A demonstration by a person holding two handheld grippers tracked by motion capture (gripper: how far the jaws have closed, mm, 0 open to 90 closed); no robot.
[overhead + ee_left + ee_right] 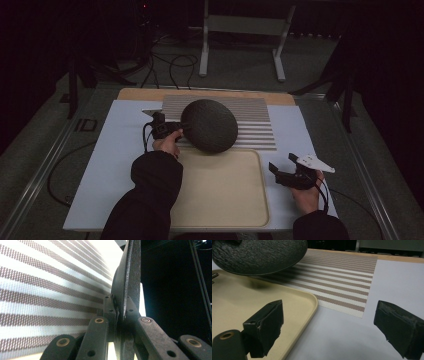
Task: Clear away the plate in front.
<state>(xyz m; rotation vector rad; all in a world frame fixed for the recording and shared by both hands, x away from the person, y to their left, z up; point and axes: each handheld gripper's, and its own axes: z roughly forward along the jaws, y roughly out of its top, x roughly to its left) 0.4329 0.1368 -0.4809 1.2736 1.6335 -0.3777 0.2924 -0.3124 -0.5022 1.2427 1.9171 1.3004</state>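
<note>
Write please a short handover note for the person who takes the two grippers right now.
Left gripper: shut on the rim of the dark plate, held tilted above the striped mat and the far edge of the beige tray.
Right gripper: open, empty, beside the tray's right edge.
Done: plate gripped and lifted.
Left: probably set the plate down; which spot cannot be told.

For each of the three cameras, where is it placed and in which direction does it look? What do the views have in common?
High view: above the person's side, looking forward and down on the table; both forearms, the left gripper and right gripper show.
Left gripper view: on the left gripper, along its jaws, clamped on the dark plate's rim.
Right gripper view: on the right gripper, looking across the beige tray; jaws open.
Shared: all three show the dark plate and the striped mat.
</note>
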